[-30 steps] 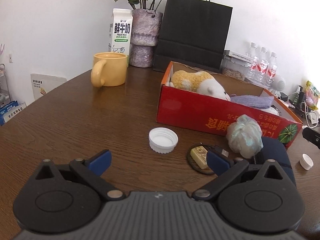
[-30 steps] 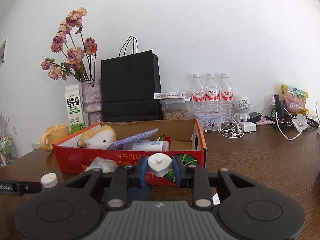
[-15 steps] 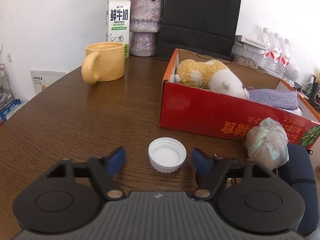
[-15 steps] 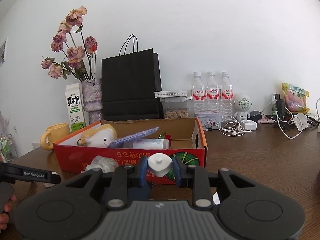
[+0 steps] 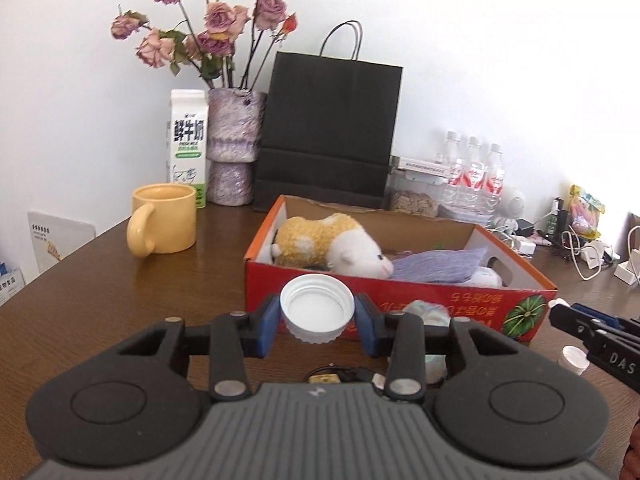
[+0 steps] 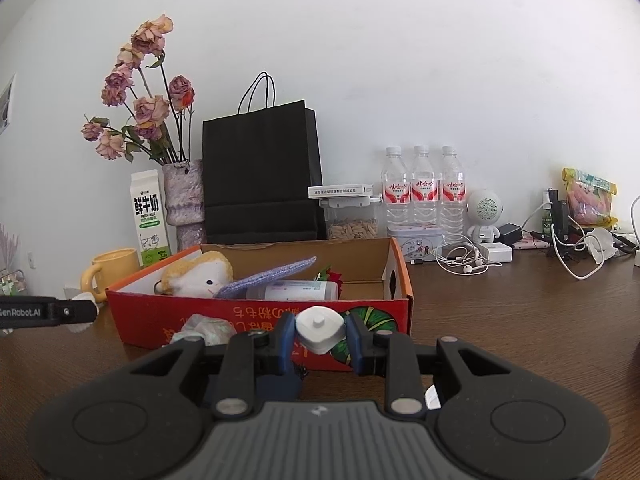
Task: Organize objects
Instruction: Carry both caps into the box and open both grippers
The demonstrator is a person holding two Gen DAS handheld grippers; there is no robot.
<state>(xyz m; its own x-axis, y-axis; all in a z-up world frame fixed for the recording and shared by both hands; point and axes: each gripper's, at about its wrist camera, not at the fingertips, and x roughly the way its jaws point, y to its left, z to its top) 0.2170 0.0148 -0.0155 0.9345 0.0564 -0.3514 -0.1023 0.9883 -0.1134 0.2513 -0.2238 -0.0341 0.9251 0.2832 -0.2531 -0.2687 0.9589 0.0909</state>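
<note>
I count two held pieces: my left gripper (image 5: 317,322), its jaws just closing, clamps one wide white cap (image 5: 317,312) at frame centre; my right gripper (image 6: 320,338) clenches one small white stopper (image 6: 320,330). One red box (image 5: 400,304), three water bottles (image 6: 424,190). Bare desk (image 5: 100,300) lies lower left.

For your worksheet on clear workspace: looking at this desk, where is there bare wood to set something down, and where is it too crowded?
Bare table lies between the yellow mug and the red box, and right of the box in the right wrist view. The back right corner, with cables and water bottles, is crowded.
</note>
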